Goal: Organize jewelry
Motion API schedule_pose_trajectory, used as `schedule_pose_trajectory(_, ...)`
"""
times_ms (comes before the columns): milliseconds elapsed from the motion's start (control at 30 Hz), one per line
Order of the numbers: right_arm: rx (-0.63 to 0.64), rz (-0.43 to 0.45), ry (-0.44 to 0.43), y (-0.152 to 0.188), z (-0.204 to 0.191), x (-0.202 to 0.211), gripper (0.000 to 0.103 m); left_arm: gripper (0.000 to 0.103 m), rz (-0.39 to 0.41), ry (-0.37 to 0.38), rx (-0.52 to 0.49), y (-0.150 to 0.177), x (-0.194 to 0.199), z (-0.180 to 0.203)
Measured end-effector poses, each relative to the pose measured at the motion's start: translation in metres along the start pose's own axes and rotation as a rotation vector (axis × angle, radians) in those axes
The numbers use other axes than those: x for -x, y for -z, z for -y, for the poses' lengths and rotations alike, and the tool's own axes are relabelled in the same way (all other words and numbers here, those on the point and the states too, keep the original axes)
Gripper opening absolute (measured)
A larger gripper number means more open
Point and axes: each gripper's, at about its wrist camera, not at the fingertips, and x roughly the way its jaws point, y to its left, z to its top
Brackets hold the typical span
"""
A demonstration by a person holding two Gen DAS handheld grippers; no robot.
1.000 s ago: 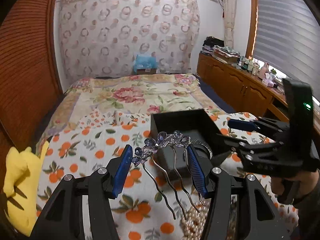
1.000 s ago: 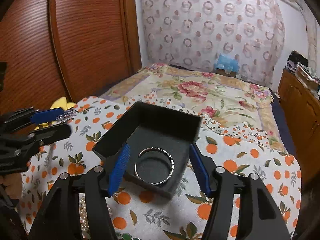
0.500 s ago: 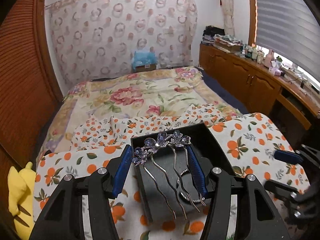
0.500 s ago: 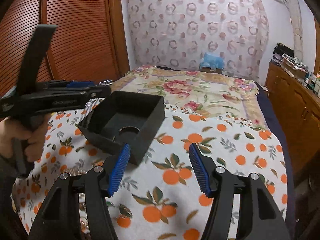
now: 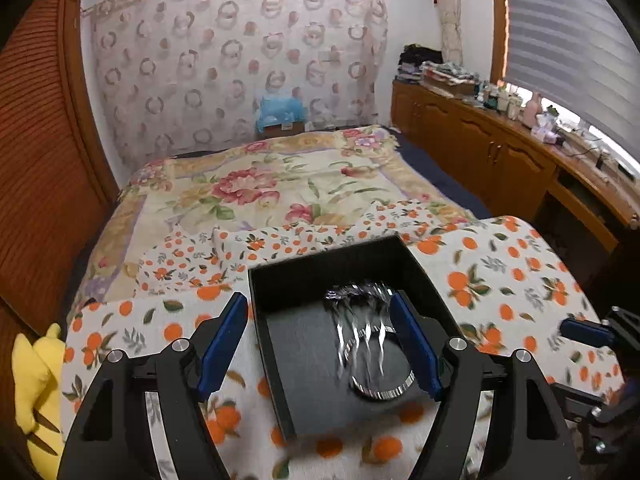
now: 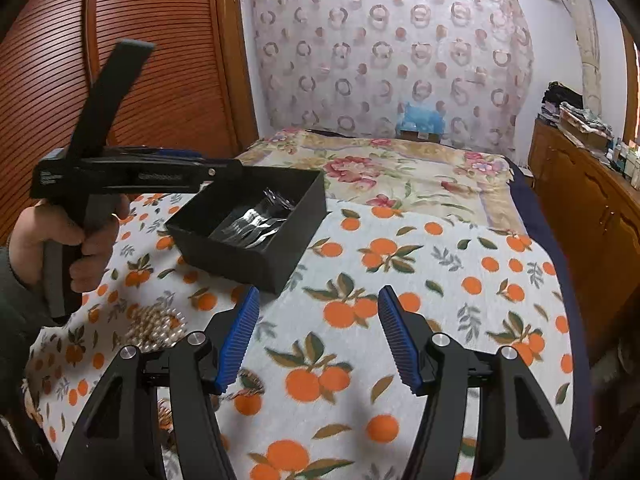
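Observation:
A black open box point(image 5: 280, 280) stands on the orange-print cloth; it also shows in the right wrist view point(image 6: 280, 258). A silver hair comb point(image 5: 360, 316), blurred by motion, is in the box above a silver bangle point(image 5: 384, 390); the comb also shows in the right wrist view point(image 6: 256, 222). My left gripper point(image 5: 320, 340) is open just above the box, holding nothing. My right gripper point(image 6: 318, 338) is open and empty over the cloth, right of the box. A heap of pearls point(image 6: 156, 326) lies on the cloth at the left.
The orange-print cloth point(image 6: 400, 280) covers the near end of a bed with a floral blanket point(image 5: 280, 184). A yellow plush toy point(image 5: 32, 380) lies at the left edge. Wooden cabinets point(image 5: 500, 160) run along the right wall, a wooden wardrobe point(image 6: 160, 80) along the left.
My left gripper has opened and let go of the hair comb, which has dropped into the box. My right gripper has drawn back from the box to the right.

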Motion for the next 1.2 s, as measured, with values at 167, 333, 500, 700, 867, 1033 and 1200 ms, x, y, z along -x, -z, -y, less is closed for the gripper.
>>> schedule_pose_trajectory(167,0.019,-0.013,-0.02,0.015,-0.019,0.006,0.064,0.07,0.006,0.025,-0.03,0.028,0.027,0.003)
schedule_pose_trajectory(333,0.048,-0.062,-0.042,0.028,-0.034,0.001,0.053,0.07,-0.002,0.061,-0.028,0.06,0.049,0.003)
schedule_pose_trajectory(500,0.062,-0.129,-0.044,0.032,-0.034,-0.015,0.043,0.07,-0.028,0.079,-0.022,0.093,0.06,0.0)
schedule_pose_trajectory(700,0.084,-0.188,-0.063,0.033,-0.032,-0.03,0.038,0.07,-0.049,0.088,-0.013,0.121,0.072,-0.006)
schedule_pose_trajectory(867,0.128,-0.208,-0.051,0.035,-0.038,-0.037,0.036,0.07,-0.082,0.095,0.004,0.141,0.075,-0.011)
schedule_pose_trajectory(1033,0.157,-0.201,-0.01,0.036,-0.04,-0.04,0.028,0.07,-0.11,0.107,0.015,0.151,0.072,-0.009)
schedule_pose_trajectory(1200,0.164,-0.2,-0.001,0.037,-0.041,-0.039,0.002,0.07,-0.118,0.117,-0.006,0.151,0.069,-0.001)
